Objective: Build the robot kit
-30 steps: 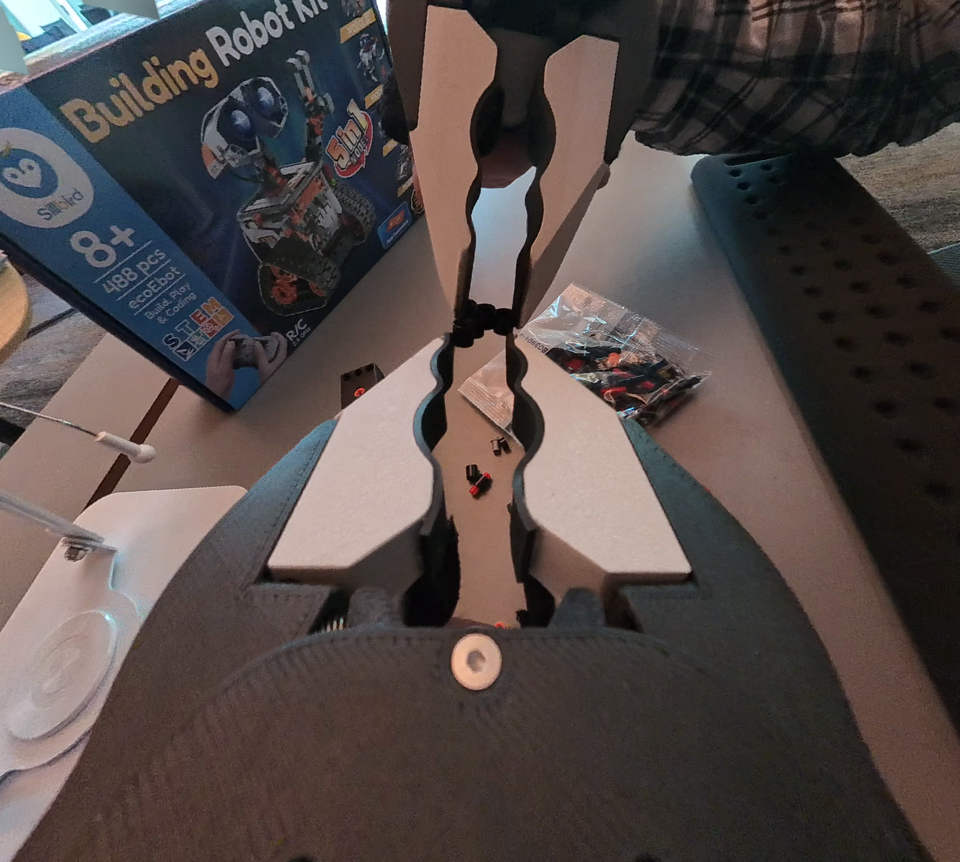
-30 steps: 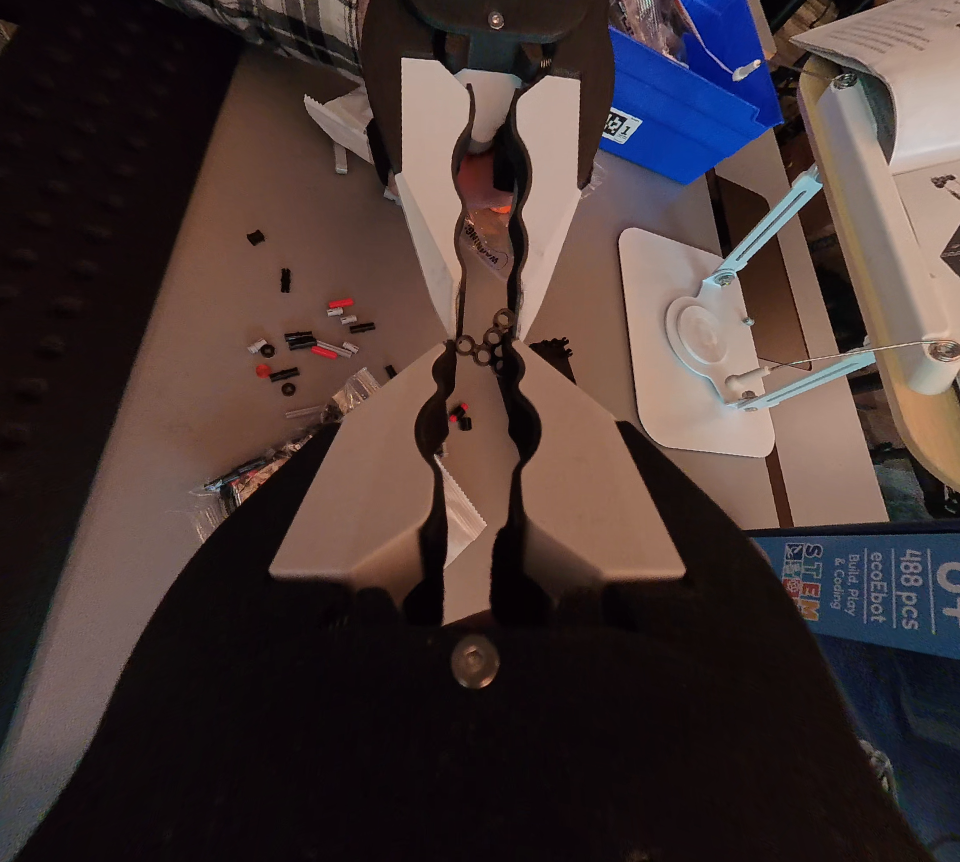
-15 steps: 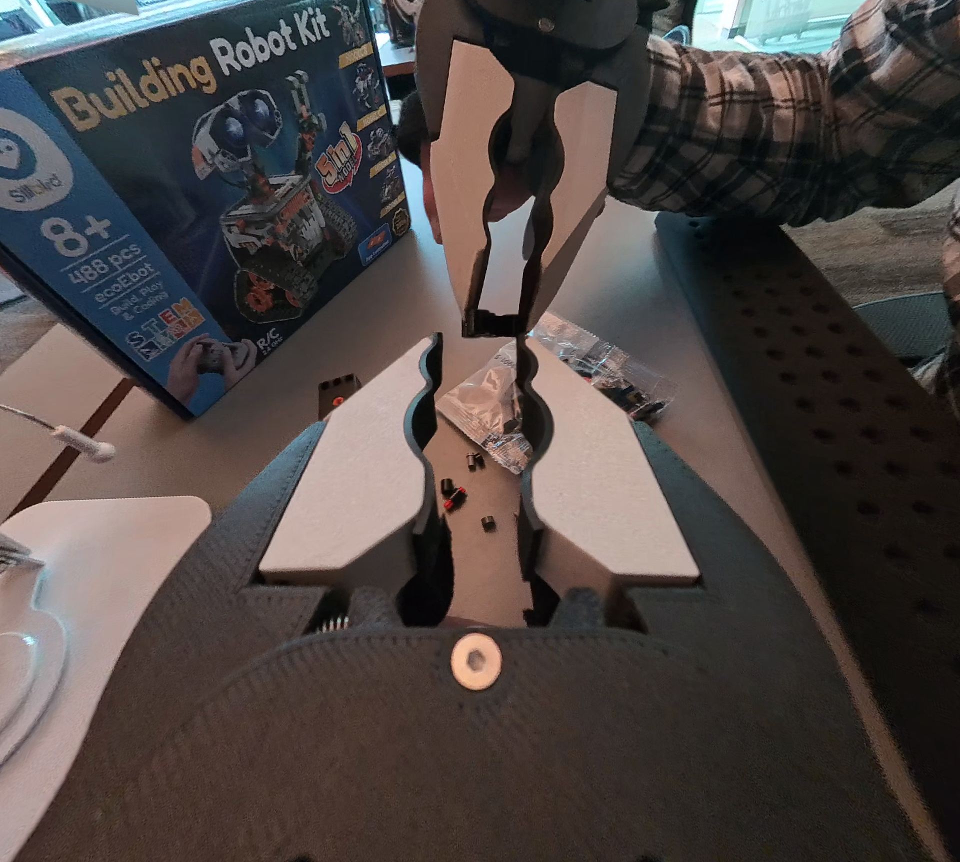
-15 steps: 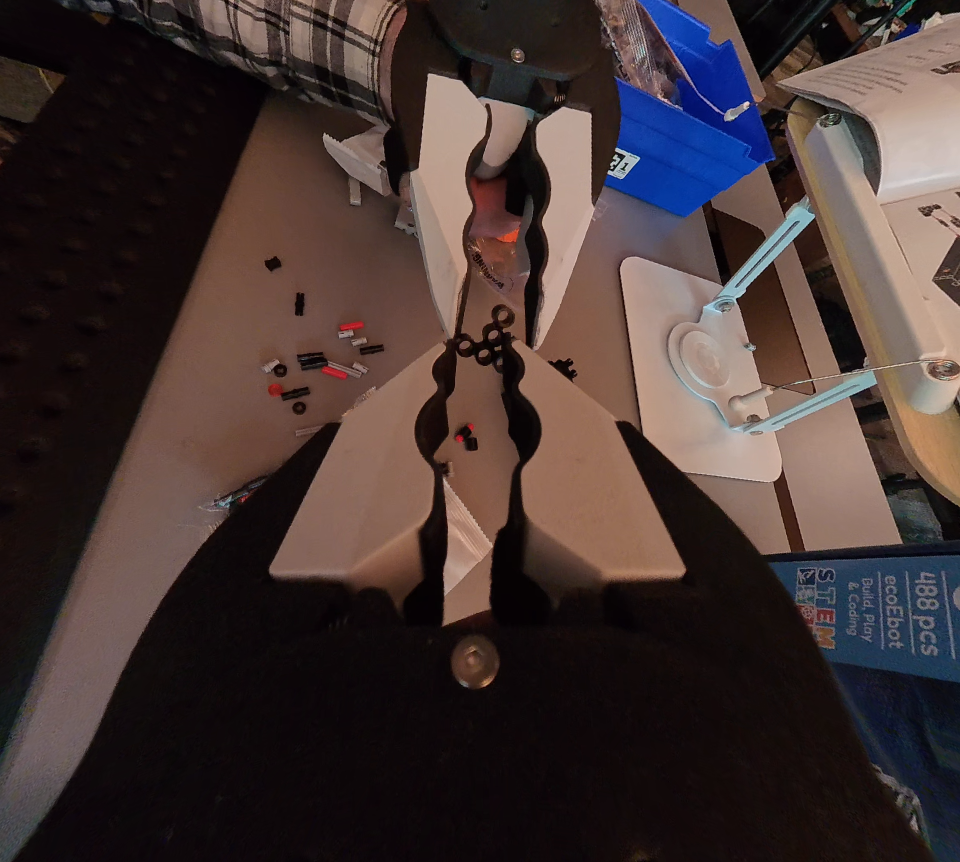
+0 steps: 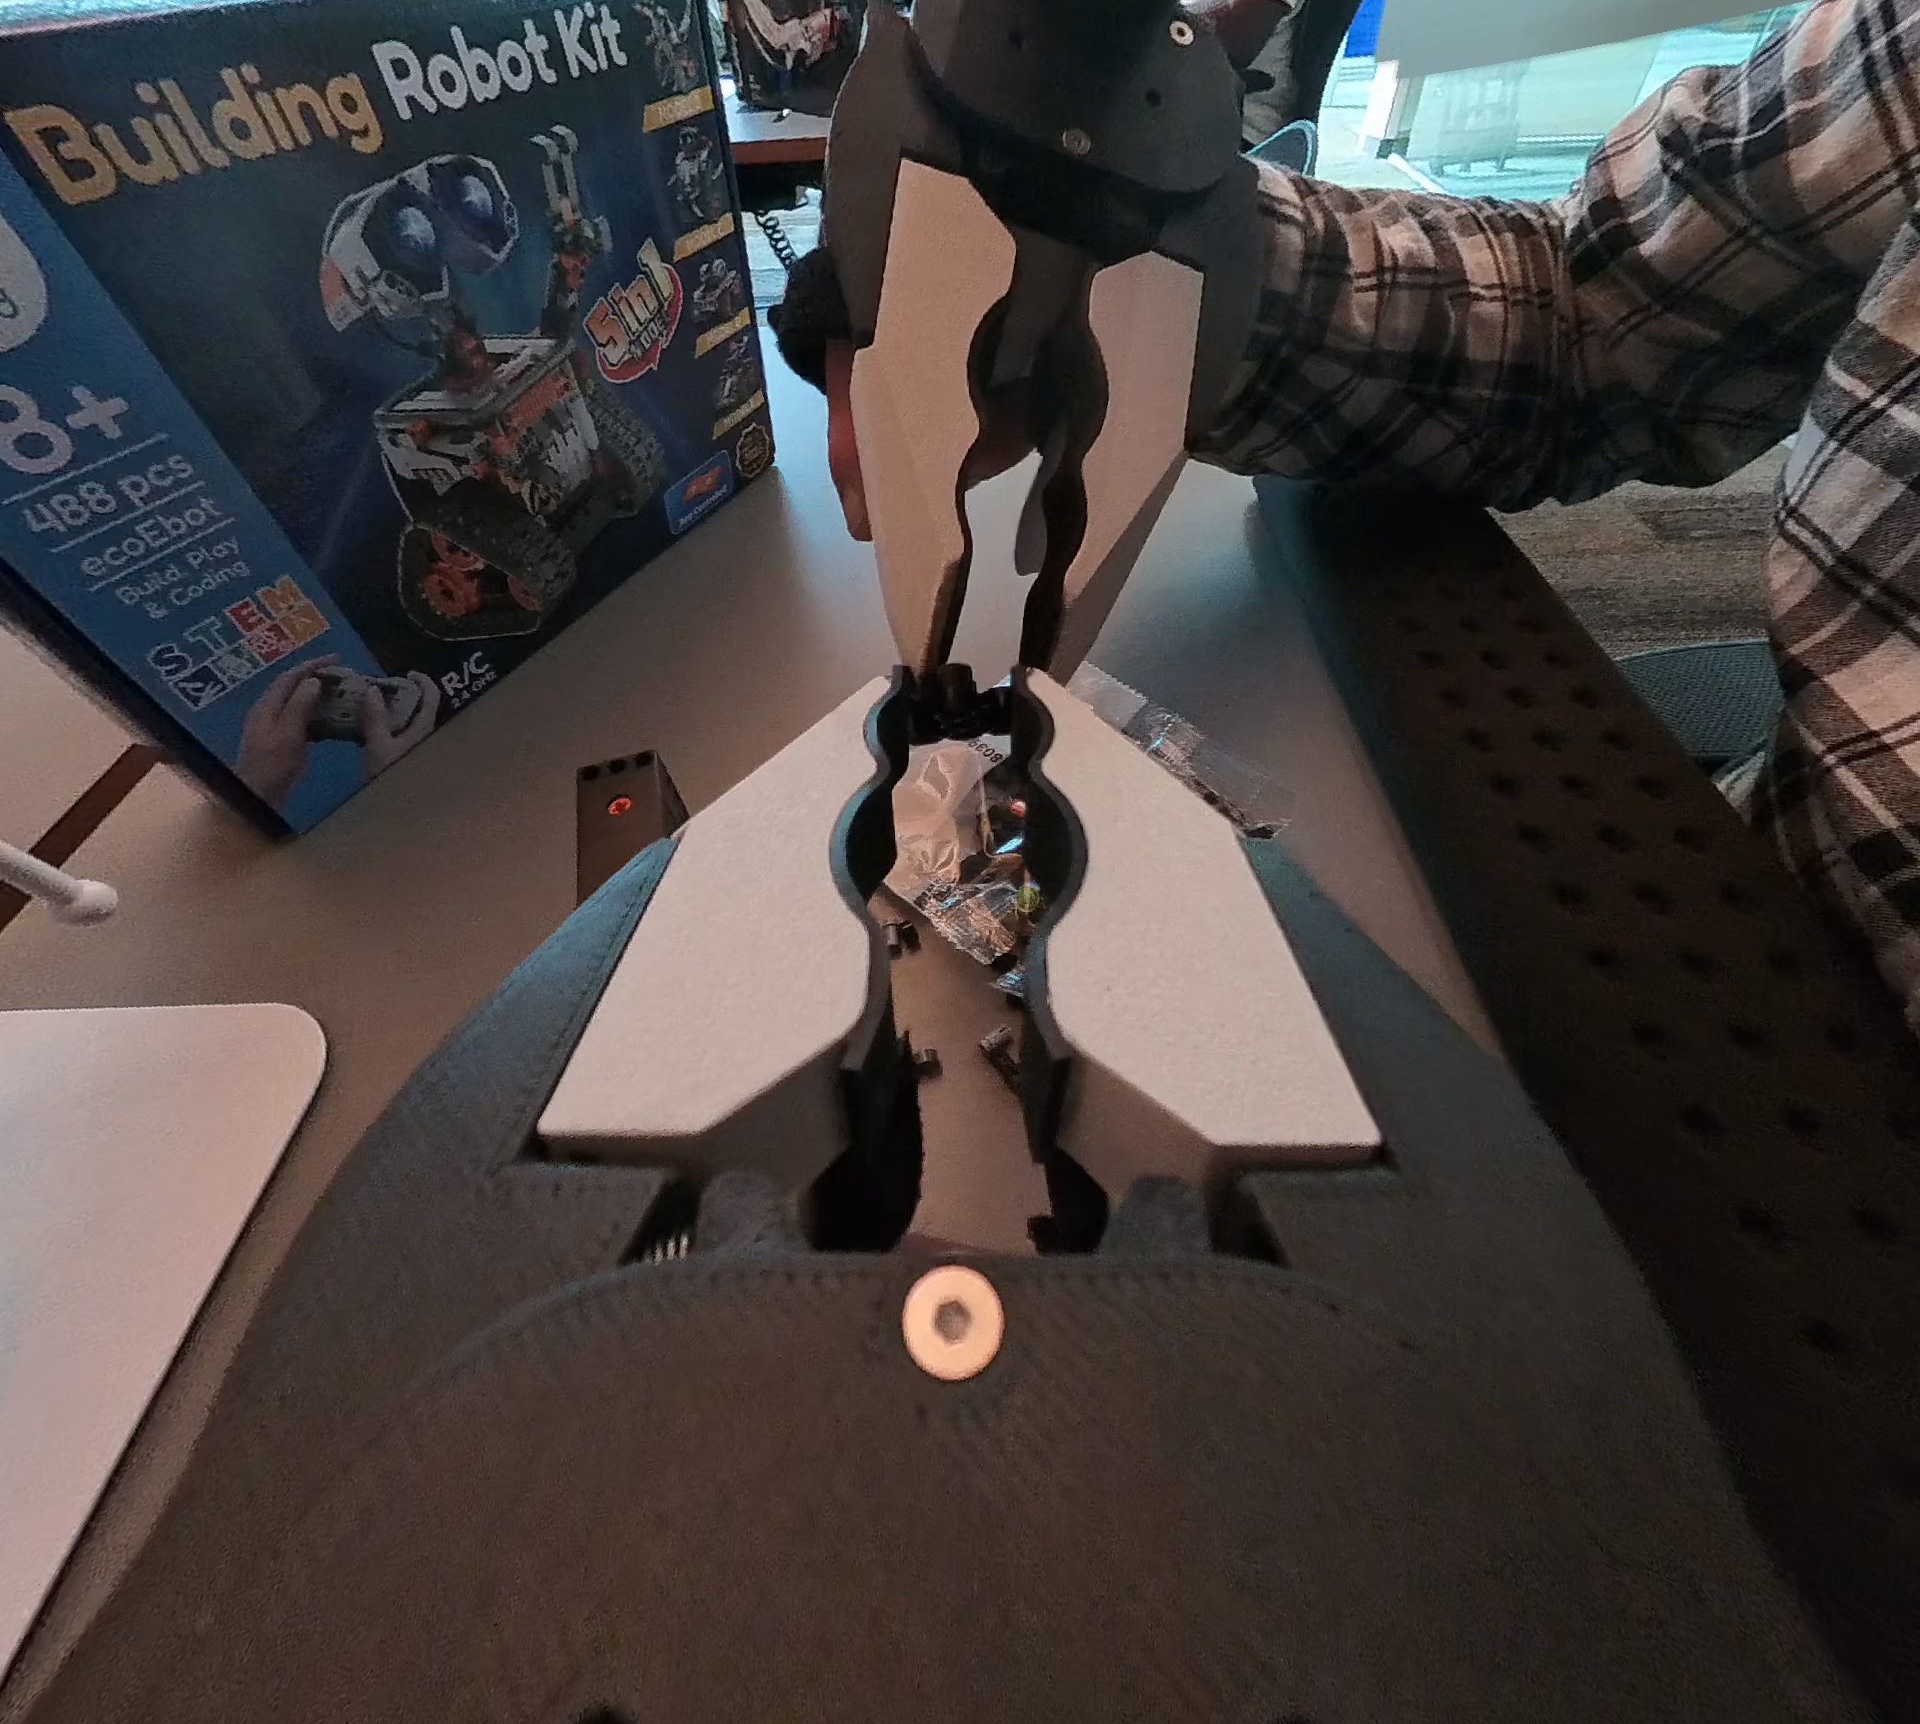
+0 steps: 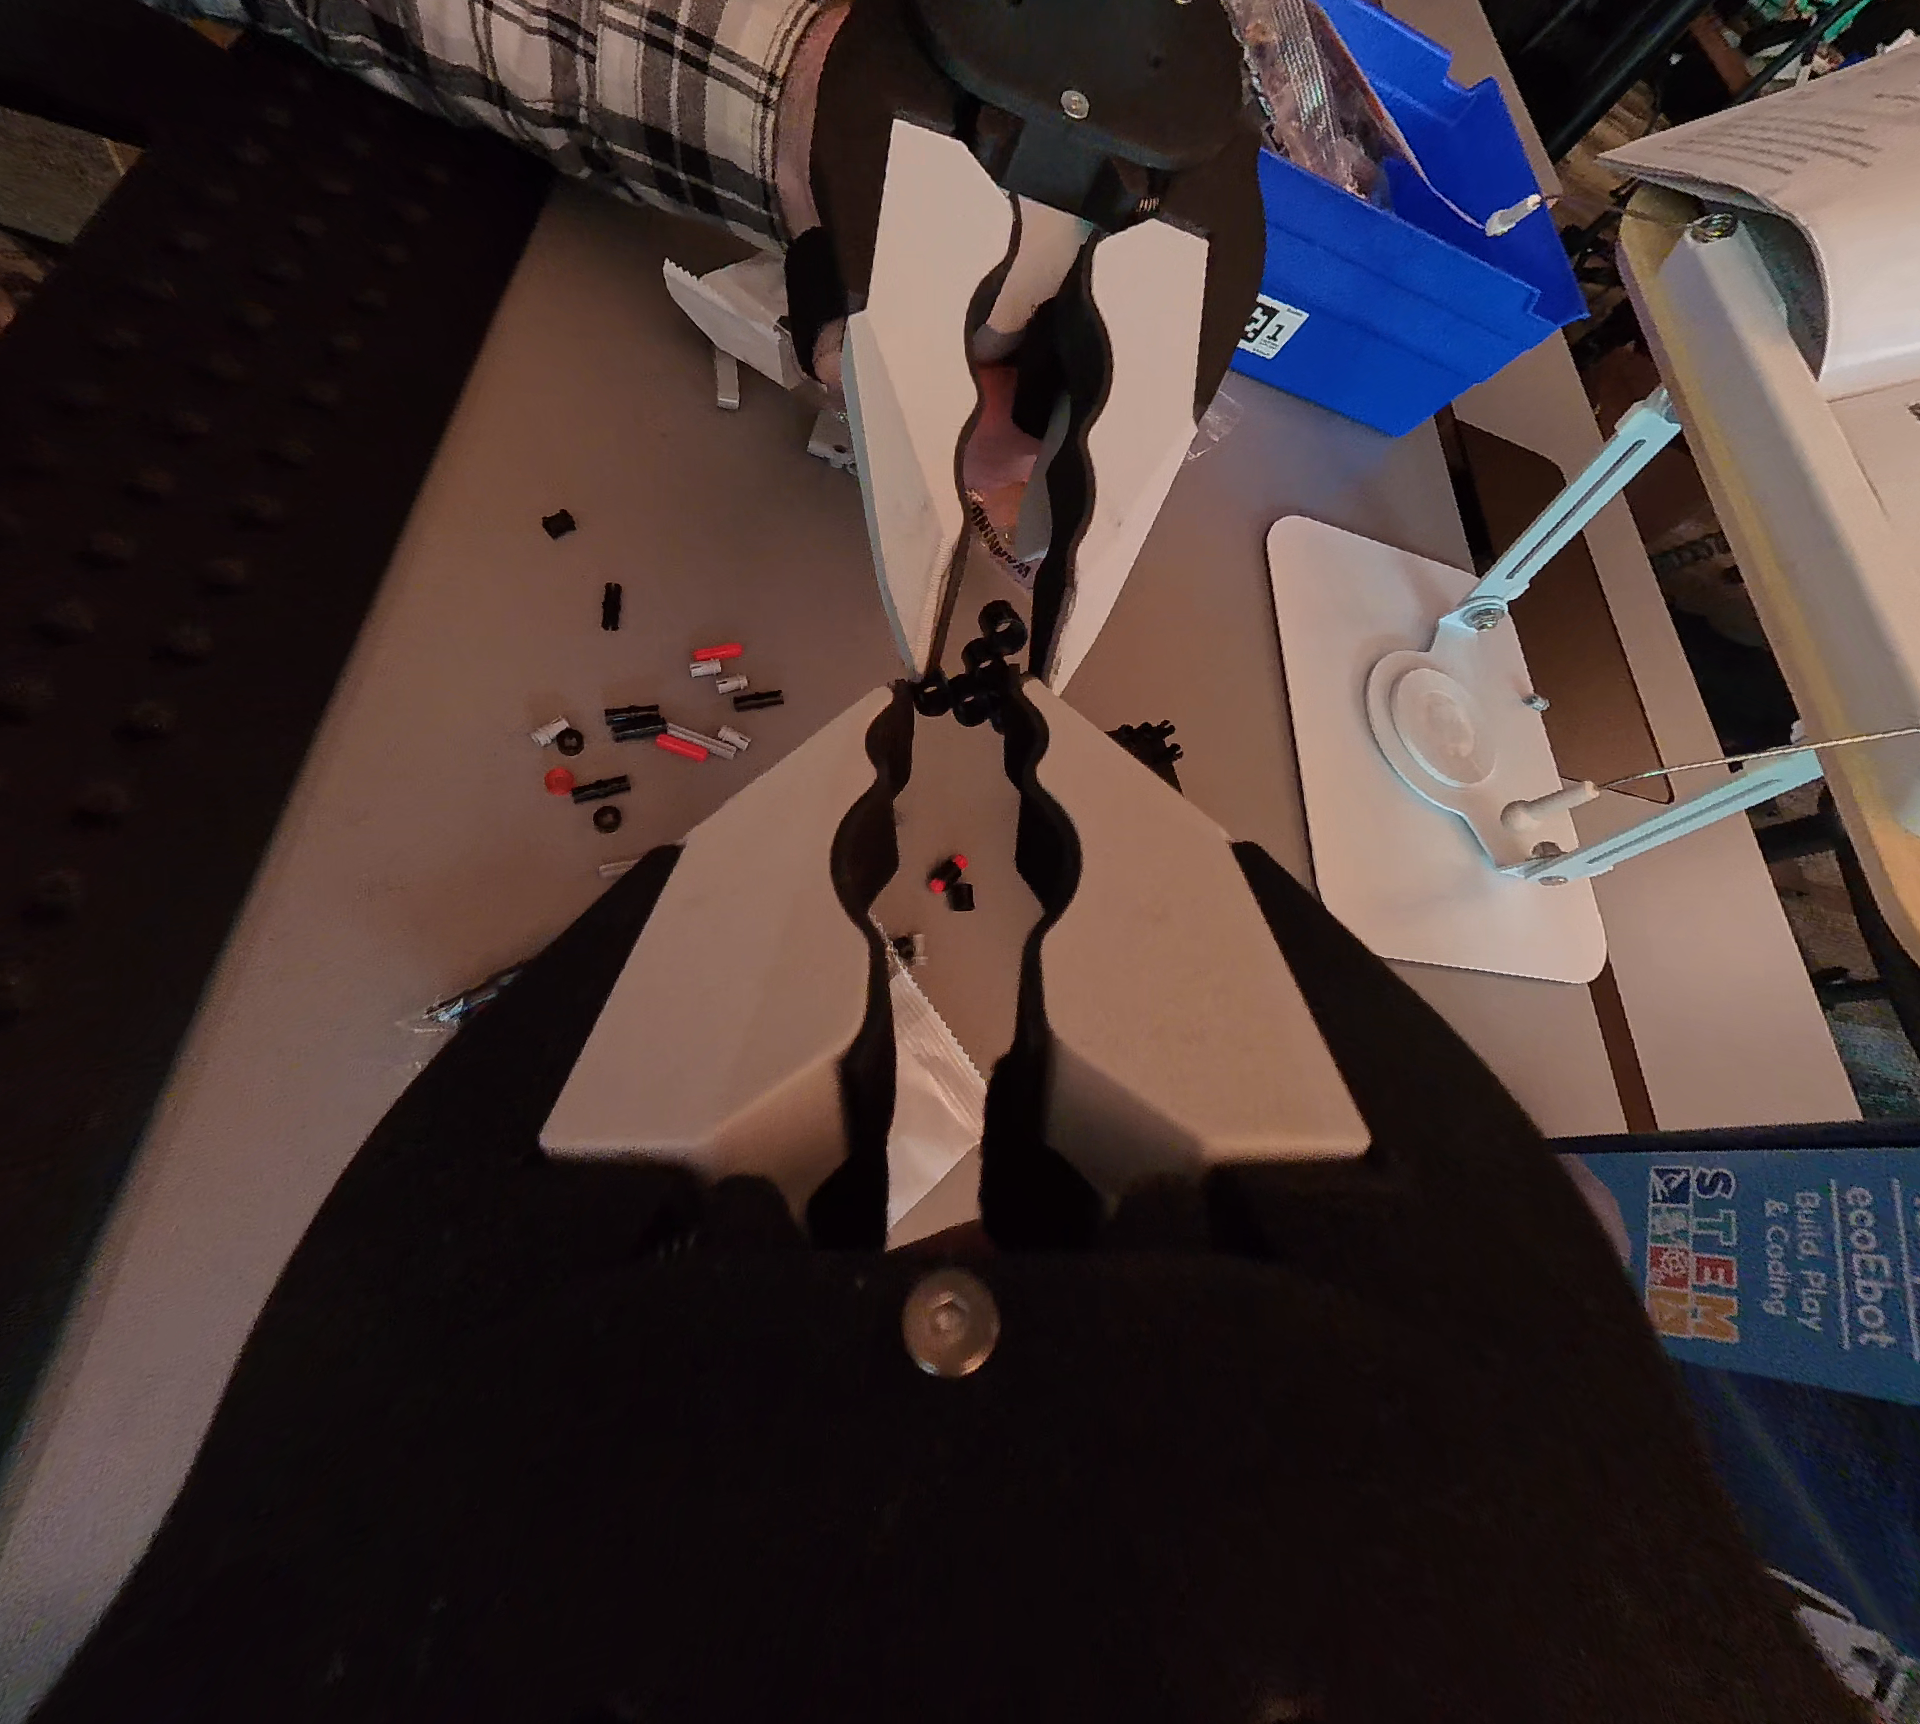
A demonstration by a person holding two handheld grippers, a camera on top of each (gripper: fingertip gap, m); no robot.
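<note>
**Observer 1:** Grey desk [image 5: 436, 895], busy workshop behind it. List the items, left to right.

**Observer 2:** From the left wrist view: white base plate [image 5: 135, 1259] at the near left edge. Blue kit box [image 5: 364, 344] standing behind it. Small black block [image 5: 623, 801] with a red light, just in front of the box. Left gripper [image 5: 956, 698] at centre. Clear bag [image 5: 961, 874] of small parts on the desk under its fingers [image 5: 748, 947]. Dark perforated mat [image 5: 1558, 843] along the right edge, with a plaid sleeve [image 5: 1558, 303] above it.

**Observer 1:** Location of the black holed piece [image 5: 940, 708]?

**Observer 2:** Raised above the desk, at the point where both sets of fingertips meet, tip to tip.

**Observer 1:** Finger state, left unit?

**Observer 2:** Narrow gap, one tip on each side of the piece and touching it. Whether they clamp it cannot be told.

**Observer 1:** And the right gripper [image 6: 964, 695]?

**Observer 2:** It faces the left gripper. Its fingers [image 6: 1143, 947] are closed onto the piece.

**Observer 1:** Surroundings in the right wrist view?

**Observer 2:** Loose pins [image 6: 665, 718], black, red and grey, scattered on the desk to the left of the tips. Blue bin [image 6: 1392, 292] at the far right, near the white base plate.
</note>
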